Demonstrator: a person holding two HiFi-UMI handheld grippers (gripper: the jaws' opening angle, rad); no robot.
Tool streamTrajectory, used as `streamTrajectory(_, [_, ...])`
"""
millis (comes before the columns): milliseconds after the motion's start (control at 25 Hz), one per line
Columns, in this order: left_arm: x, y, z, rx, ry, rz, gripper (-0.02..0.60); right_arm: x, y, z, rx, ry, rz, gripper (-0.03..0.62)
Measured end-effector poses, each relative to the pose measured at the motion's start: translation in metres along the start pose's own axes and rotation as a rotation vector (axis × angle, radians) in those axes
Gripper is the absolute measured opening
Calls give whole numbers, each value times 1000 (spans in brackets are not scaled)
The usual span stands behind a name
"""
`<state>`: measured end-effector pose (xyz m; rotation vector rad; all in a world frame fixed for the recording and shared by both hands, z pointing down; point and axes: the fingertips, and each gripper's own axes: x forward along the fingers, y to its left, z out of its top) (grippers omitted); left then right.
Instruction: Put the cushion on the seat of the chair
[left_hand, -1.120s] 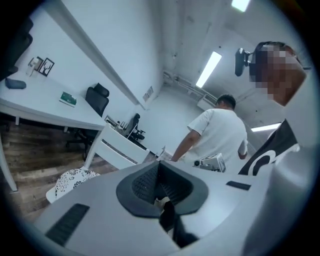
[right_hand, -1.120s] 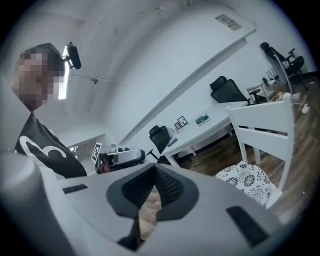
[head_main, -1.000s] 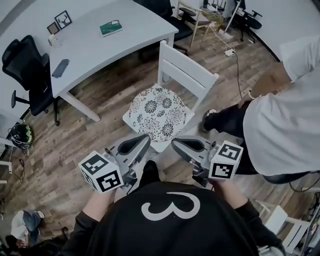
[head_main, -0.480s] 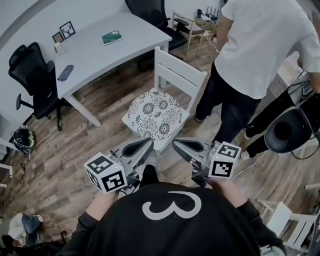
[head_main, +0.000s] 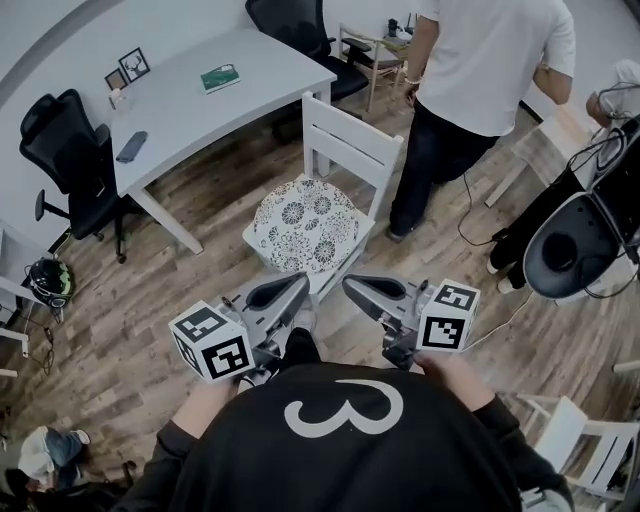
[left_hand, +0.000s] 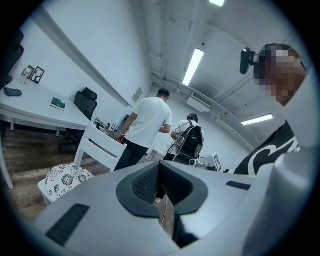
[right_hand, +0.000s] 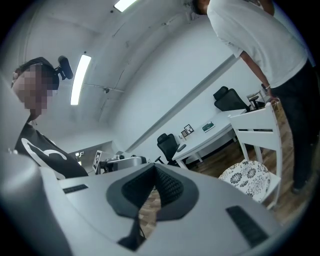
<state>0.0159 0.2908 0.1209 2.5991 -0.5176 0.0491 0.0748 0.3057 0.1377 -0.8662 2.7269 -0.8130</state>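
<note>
A round cushion (head_main: 305, 225) with a black-and-white flower print lies flat on the seat of the white wooden chair (head_main: 352, 148). My two grippers are held side by side just short of the chair's front edge, close to my body. The left gripper (head_main: 297, 287) is shut with nothing in it, and the right gripper (head_main: 351, 285) is shut and empty as well. Neither touches the cushion. In the left gripper view the cushion (left_hand: 66, 180) lies low on the left, beyond the closed jaws (left_hand: 160, 186). The right gripper view has the cushion (right_hand: 247, 178) to the right of its jaws (right_hand: 152, 194).
A person in a white shirt (head_main: 485, 55) stands close to the chair's right side. A grey desk (head_main: 190, 100) runs behind the chair, with a black office chair (head_main: 65, 140) at its left. Dark equipment with cables (head_main: 575, 245) stands at the right. Another white chair (head_main: 590, 450) is at lower right.
Both shut grippers have drawn back a little from the chair. The person in the white shirt has walked from the right side to beside the chair's back.
</note>
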Motion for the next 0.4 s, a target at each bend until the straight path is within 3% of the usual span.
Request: streamTrajectory(400, [-1,-22,-1,14,0,1,15,-13,14,0,-5,-17,17,8])
